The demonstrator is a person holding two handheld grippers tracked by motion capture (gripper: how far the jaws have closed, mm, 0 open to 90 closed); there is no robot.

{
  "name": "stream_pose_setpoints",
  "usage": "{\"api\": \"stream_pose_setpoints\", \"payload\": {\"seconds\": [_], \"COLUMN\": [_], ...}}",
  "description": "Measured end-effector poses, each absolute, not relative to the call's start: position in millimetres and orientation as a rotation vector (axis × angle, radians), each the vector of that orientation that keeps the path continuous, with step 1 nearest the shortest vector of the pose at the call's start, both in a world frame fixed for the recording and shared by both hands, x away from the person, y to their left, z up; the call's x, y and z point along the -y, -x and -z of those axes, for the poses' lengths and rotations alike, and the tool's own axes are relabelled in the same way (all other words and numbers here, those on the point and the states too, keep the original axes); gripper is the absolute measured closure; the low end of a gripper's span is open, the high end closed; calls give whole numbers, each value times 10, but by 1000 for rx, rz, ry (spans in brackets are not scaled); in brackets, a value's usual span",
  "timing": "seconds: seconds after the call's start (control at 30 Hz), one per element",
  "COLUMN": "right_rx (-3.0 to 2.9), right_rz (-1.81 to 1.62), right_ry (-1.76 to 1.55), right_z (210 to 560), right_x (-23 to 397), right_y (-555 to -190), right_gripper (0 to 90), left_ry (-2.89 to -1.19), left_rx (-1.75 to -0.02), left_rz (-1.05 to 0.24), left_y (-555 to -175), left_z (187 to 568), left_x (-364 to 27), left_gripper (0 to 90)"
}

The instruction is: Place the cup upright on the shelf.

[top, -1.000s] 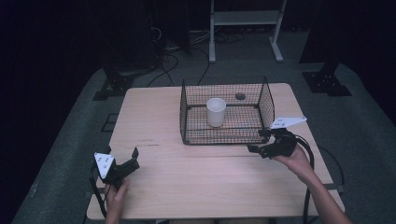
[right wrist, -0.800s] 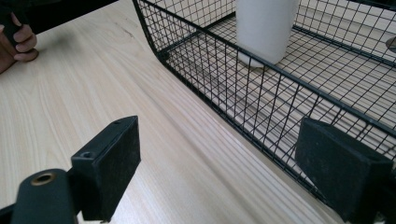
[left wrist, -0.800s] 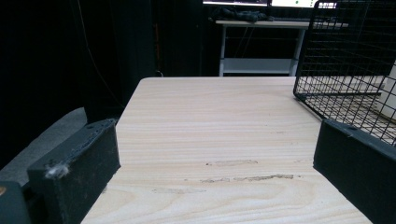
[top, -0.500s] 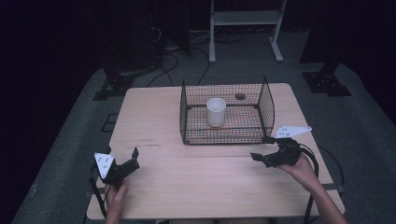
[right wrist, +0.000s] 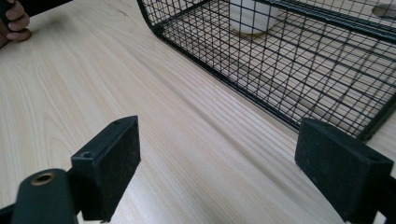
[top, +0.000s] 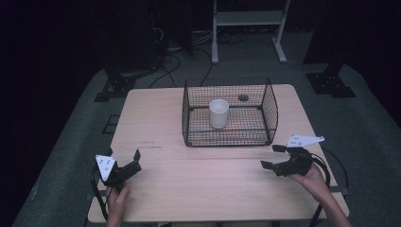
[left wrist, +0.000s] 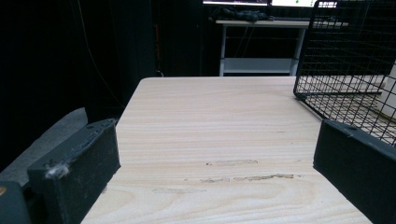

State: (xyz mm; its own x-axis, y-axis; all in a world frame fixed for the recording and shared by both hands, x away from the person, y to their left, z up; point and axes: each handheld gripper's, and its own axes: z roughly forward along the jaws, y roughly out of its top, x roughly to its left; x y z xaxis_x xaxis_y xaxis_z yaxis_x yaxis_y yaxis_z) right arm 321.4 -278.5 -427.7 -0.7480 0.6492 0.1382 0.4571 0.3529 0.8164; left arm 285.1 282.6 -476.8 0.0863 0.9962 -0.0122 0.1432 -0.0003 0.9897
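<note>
In the wire basket [top: 229, 137], white cup [top: 218, 113] — well beyond both gaping tongs

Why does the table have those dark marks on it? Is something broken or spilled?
Nothing looks broken or spilled. The marks are small scuffs on the wooden table near the left tool. The white cup stands upright inside the wire basket.

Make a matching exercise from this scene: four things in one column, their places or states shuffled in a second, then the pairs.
Things:
1. white cup
2. wire basket
3. left gripper
4. right gripper

Places or states:
A. open, at the table's near left corner
B. stands upright inside the basket
C. open, near the basket's near right corner
D. sits on the table's far half

Pairs: 1-B, 2-D, 3-A, 4-C
</note>
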Motion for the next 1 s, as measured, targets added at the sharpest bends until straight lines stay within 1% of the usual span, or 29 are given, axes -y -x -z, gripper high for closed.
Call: {"api": "stream_pose_setpoints", "payload": {"seconds": [0.53, 0.87, 1.0], "right_rx": [-2357, -2322, -2222], "right_rz": [-1346, -1345, -1399], "right_ry": [-1030, -1046, -1076], "right_z": [4410, 4538, 4605], "right_x": [2968, 2949, 2950], "right_y": [-3073, -2961, -2843], "right_gripper": [135, 135, 135], "left_ry": [-1347, -1342, -1340], "left_rx": [-1253, -1259, -1264], "left_rz": [-1068, -1065, -1063], "left_y": [-2852, -2852, -2856], "left_z": [4768, 4767, 4767], "left_x": [-2826, -2830, -2835], "left_gripper": [0, 0, 0]}}
